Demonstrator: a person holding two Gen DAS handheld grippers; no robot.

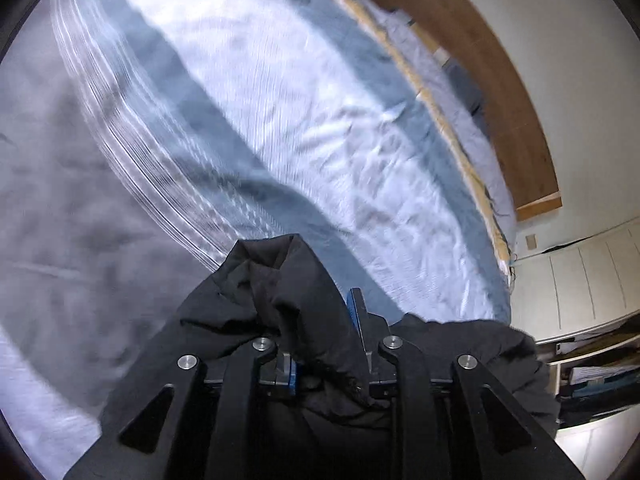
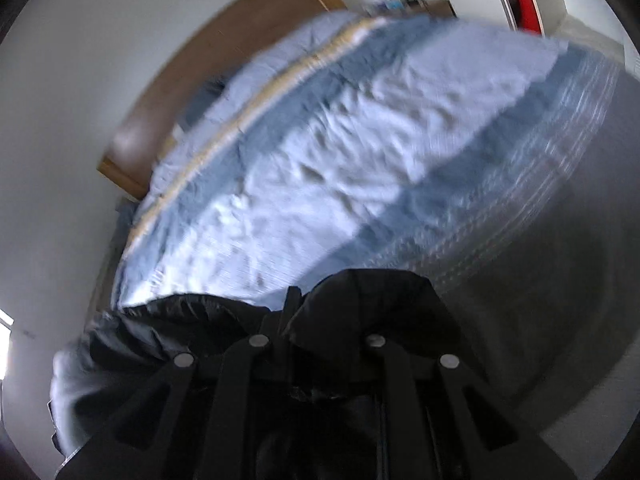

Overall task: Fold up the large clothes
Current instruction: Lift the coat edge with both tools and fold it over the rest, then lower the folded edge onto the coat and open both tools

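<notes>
Bunching at both grippers: black padded garment (image 1: 280, 292), thick and dark, folds heaped over the fingers in each wrist view.
Garment place: held up above the bed, a lobe trailing off to the right in the left wrist view; whether any part rests on the cover cannot be told.
Left gripper (image 1: 320, 344): jaws narrow, a ridge of the black fabric caught between them; one blue pad (image 1: 355, 308) shows beside the cloth.
Right gripper (image 2: 320, 344): jaws closed tight on a fold of the same garment (image 2: 360, 308); fingertips buried in fabric.
Bed cover (image 1: 280, 112): pale blue with darker blue bands, wrinkled, motion-blurred; grey zone toward the near edge.
Tan strip (image 1: 440, 112): runs along the cover's far side.
Headboard (image 1: 492, 80): brown wood, against a white wall.
Containers: white shelf unit (image 1: 580, 280) at right edge, left view; lower shelves hold dark items, too blurred to name.
</notes>
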